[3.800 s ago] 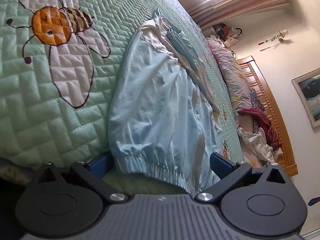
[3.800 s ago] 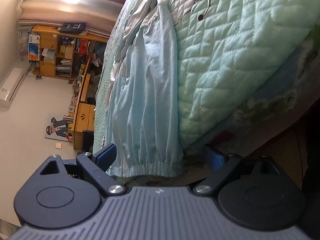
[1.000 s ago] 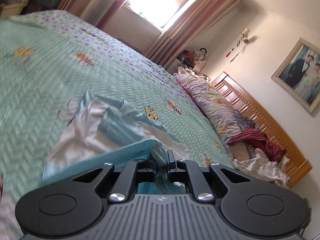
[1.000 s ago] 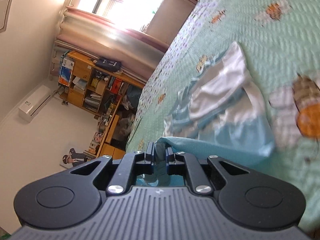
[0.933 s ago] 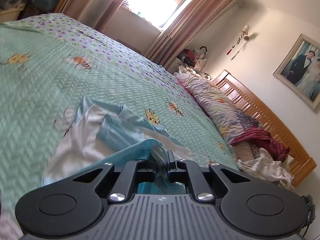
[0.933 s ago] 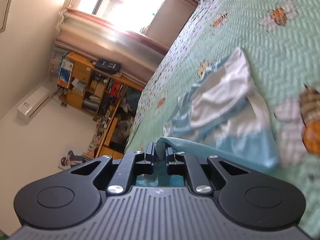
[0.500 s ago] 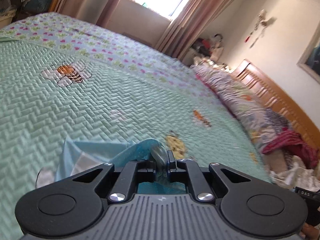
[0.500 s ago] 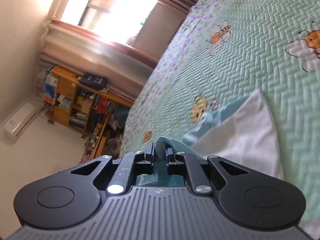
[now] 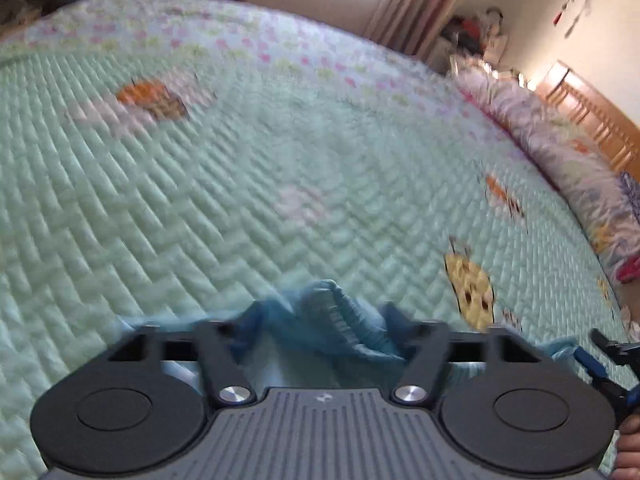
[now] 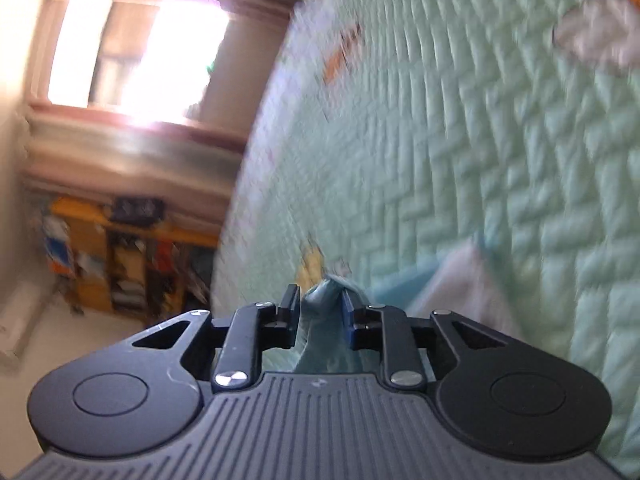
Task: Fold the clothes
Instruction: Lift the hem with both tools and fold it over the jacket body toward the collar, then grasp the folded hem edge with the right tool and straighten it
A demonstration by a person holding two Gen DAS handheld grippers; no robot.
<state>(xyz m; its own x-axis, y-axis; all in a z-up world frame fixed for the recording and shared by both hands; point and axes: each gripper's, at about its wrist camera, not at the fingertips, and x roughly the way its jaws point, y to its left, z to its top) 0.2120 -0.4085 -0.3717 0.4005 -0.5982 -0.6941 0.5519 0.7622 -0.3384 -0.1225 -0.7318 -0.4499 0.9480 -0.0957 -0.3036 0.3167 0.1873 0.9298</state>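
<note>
A light blue garment with a white lining lies on the mint green quilt (image 9: 280, 160) of a bed. In the left wrist view its bunched elastic hem (image 9: 332, 308) sits loose between the wide jaws of my left gripper (image 9: 316, 320), which are opening with neither pad pressing the cloth. In the right wrist view my right gripper (image 10: 320, 308) is opening too. A peak of blue hem (image 10: 326, 292) stands in its narrow gap, with space showing beside the left pad. The white lining (image 10: 460, 288) spreads to the right. The right gripper (image 9: 600, 360) also shows at the left view's right edge.
The quilt (image 10: 500, 140) carries bee patches (image 9: 468, 284). A floral bolster (image 9: 560, 152) and a wooden headboard (image 9: 600, 120) line the bed's right side. Curtains (image 9: 404, 8) hang beyond the far edge. A bright window (image 10: 132, 60) and a cluttered wooden shelf (image 10: 120, 256) stand off the bed.
Both grippers carried the pinched hem forward over the garment and down toward the quilt. Their jaws, shut on the hem before, have now parted, the left widely and the right a little.
</note>
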